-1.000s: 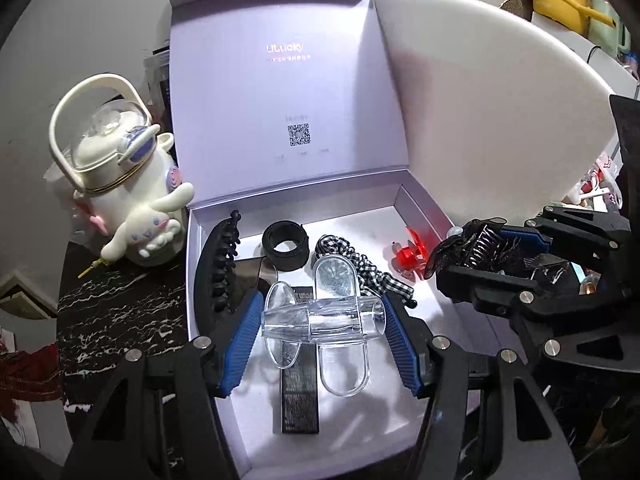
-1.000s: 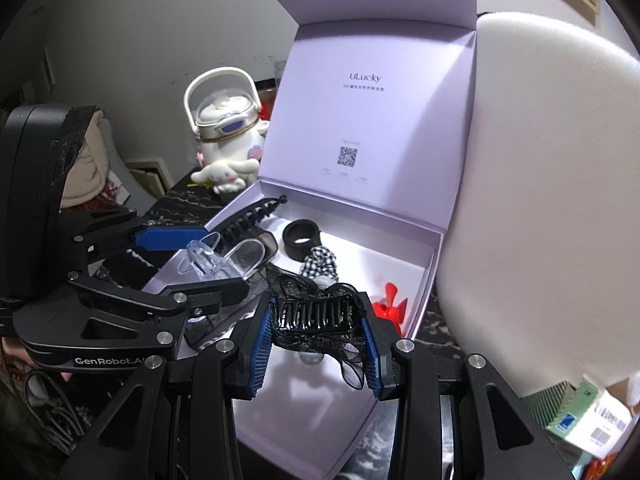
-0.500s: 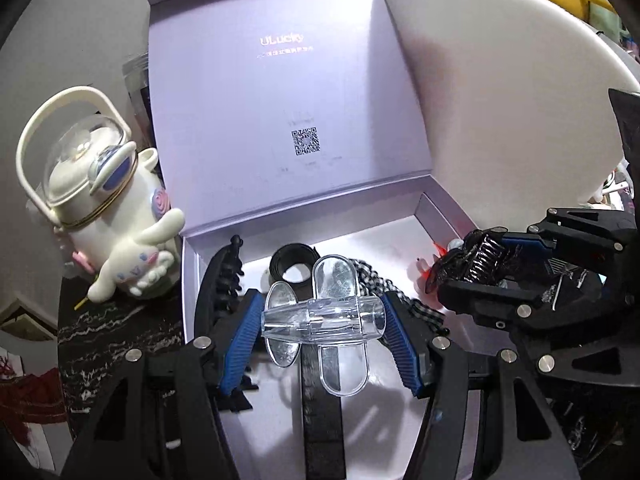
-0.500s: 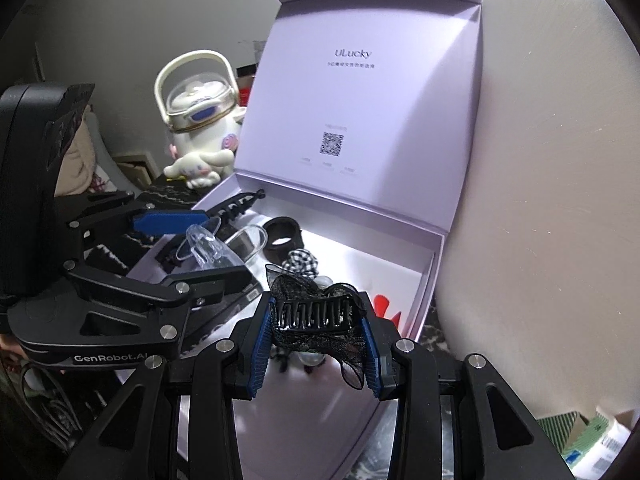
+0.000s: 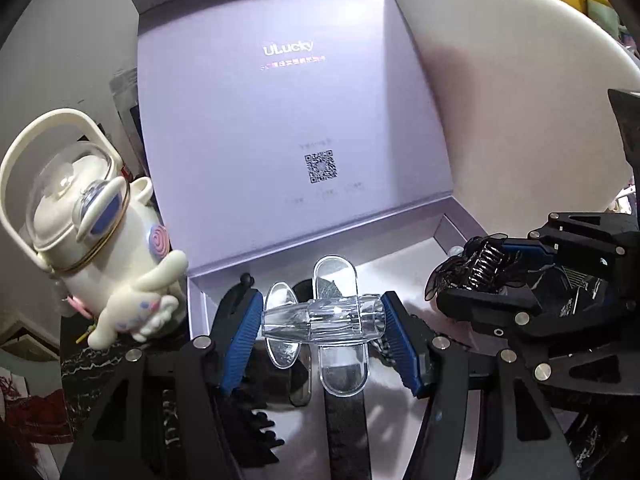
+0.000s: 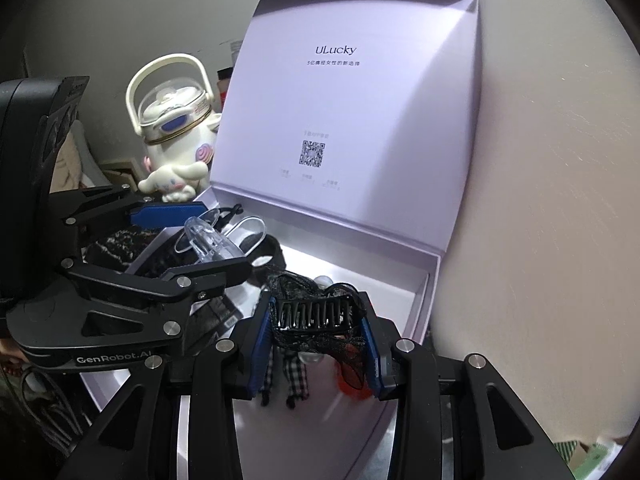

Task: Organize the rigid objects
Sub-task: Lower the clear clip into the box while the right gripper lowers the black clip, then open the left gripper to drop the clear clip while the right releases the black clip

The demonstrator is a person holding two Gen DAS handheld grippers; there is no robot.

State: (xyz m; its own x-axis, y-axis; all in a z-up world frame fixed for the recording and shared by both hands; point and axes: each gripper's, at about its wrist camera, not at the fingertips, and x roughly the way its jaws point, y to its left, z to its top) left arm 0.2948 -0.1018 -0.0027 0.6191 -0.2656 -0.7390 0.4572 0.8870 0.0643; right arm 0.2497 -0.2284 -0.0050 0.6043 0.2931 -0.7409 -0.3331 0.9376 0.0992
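An open lilac gift box [image 5: 408, 256] [image 6: 424, 288] stands with its lid upright. My left gripper [image 5: 322, 322] is shut on a clear plastic hair clip [image 5: 332, 316], held over the box's left half; it also shows in the right wrist view [image 6: 208, 240]. My right gripper [image 6: 316, 328] is shut on a black lace hair claw [image 6: 316, 314], held over the box's right half; the claw also shows in the left wrist view [image 5: 480, 264]. Inside the box lie a large black claw clip [image 5: 248, 412], a gingham bow [image 6: 288, 376] and a red clip [image 6: 350, 376], partly hidden.
A white Cinnamoroll kettle-shaped bottle [image 5: 100, 248] [image 6: 180, 136] stands left of the box on the dark marble top [image 5: 88, 360]. A white round cushion [image 5: 520, 112] [image 6: 552, 200] rises right of the box. A small green carton [image 6: 580, 452] lies at the lower right.
Both grippers have moved forward and lower over the box, still holding their clips. The box and lid loom larger; the items on the box floor are now mostly under the grippers.
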